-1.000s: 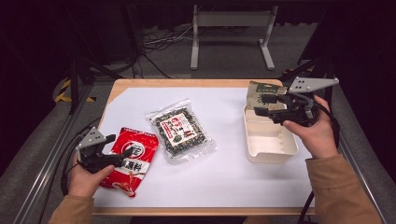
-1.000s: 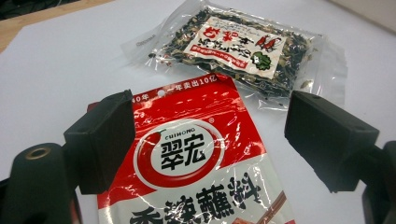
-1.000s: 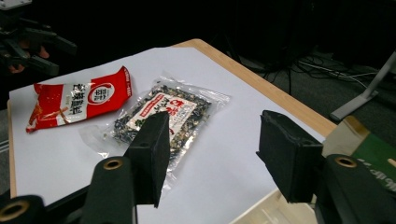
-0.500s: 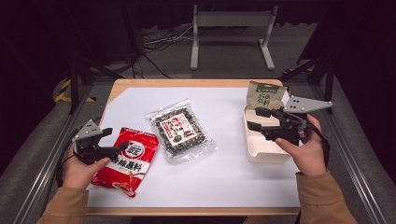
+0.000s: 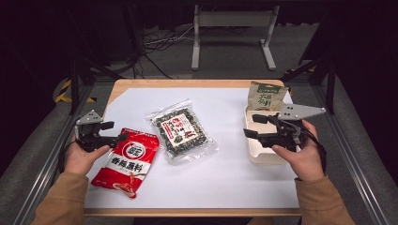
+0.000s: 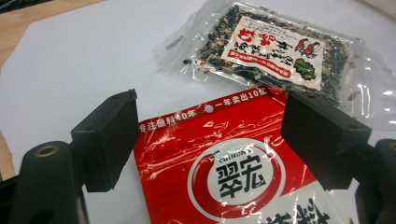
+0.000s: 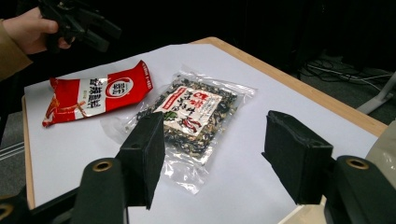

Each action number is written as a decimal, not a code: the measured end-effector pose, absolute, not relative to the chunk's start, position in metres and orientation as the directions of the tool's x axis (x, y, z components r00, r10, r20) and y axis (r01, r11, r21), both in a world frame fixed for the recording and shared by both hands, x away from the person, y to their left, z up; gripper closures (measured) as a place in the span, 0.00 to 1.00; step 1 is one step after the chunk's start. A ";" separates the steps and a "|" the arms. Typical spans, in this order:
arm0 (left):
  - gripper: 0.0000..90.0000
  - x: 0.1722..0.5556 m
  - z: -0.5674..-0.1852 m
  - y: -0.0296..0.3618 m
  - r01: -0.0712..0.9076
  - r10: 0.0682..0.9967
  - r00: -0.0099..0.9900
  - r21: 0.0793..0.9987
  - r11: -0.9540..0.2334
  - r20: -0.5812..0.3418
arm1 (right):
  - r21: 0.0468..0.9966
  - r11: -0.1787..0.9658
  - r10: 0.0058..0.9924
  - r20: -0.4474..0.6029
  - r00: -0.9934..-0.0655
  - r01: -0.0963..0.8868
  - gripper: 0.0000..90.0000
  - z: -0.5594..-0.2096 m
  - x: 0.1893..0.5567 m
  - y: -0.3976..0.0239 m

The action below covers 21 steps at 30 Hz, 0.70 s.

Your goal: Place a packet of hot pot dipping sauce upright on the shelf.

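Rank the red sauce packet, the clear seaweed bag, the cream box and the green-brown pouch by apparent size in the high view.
1. Clear seaweed bag and red sauce packet: too alike to separate.
2. Cream box, partly hidden behind the right claw.
3. Green-brown pouch.

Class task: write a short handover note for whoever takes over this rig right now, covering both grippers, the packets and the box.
Left gripper: open, empty, by the red packet.
Right gripper: open, empty, jaws just opening, over the white box.
Clear seaweed packet: flat mid-table.
Tan packet: standing at the box's far end.
Done: apparently the tan packet.
Left: probably the red and clear packets.
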<state>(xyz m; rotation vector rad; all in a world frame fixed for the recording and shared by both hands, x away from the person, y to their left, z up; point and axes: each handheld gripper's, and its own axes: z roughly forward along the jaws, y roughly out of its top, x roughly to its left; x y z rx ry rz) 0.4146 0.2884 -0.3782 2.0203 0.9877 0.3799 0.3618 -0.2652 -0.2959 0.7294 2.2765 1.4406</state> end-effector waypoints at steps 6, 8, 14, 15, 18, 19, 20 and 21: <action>0.22 0.432 -0.385 0.291 0.509 0.752 0.650 0.797 -0.326 -0.108 | 0.902 0.357 0.598 -0.021 -0.801 0.243 0.43 -0.299 0.353 -0.267; 0.22 0.435 -0.387 0.291 0.513 0.750 0.651 0.796 -0.322 -0.116 | 0.902 0.355 0.601 -0.019 -0.799 0.246 0.42 -0.300 0.350 -0.268; 0.20 0.449 -0.398 0.293 0.555 0.773 0.619 0.773 -0.307 -0.138 | 0.903 0.351 0.605 -0.018 -0.796 0.246 0.43 -0.301 0.347 -0.271; 0.20 0.451 -0.400 0.294 0.562 0.775 0.615 0.769 -0.304 -0.143 | 0.902 0.353 0.605 -0.018 -0.796 0.247 0.43 -0.301 0.347 -0.271; 0.20 0.457 -0.406 0.295 0.580 0.777 0.611 0.755 -0.308 -0.153 | 0.902 0.352 0.604 -0.017 -0.797 0.248 0.43 -0.301 0.346 -0.272; 0.20 0.457 -0.407 0.296 0.579 0.767 0.619 0.757 -0.302 -0.167 | 0.902 0.353 0.603 -0.017 -0.798 0.248 0.43 -0.302 0.346 -0.272; 0.21 0.458 -0.408 0.296 0.576 0.760 0.626 0.760 -0.301 -0.174 | 0.902 0.354 0.601 -0.016 -0.799 0.248 0.43 -0.302 0.347 -0.272; 0.22 0.459 -0.408 0.296 0.573 0.756 0.631 0.762 -0.303 -0.174 | 0.902 0.353 0.600 -0.015 -0.800 0.248 0.43 -0.302 0.347 -0.272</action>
